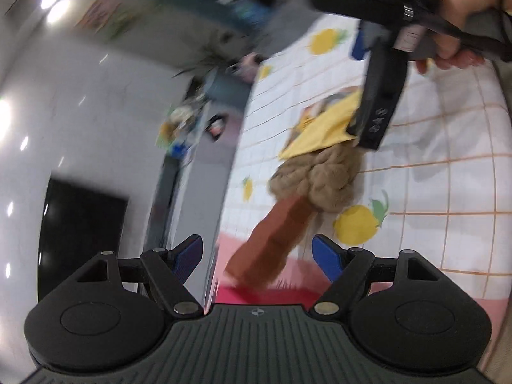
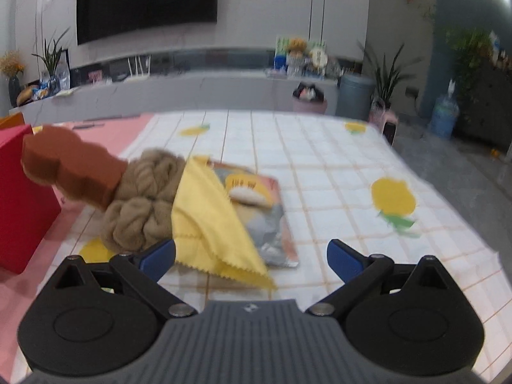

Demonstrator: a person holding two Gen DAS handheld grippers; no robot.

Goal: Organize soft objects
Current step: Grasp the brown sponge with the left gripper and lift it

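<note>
The brown sponge (image 2: pixel 72 168) is lying slantwise, pointing up-left past the left finger, butting against tan yarn (image 2: pixel 144 201) and a yellow cloth (image 2: pixel 204 224); both grippers' fingers (image 2: pixel 158 257) are sitting spread, empty.

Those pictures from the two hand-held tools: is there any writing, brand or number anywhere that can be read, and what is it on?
Nothing reads with certainty.
Raised marks on the right gripper's black finger: perhaps digits, too unclear to quote.
Print on the snack packet under the yellow cloth: blurred.
Small emblem on the left gripper body: a symbol, no letters.
</note>
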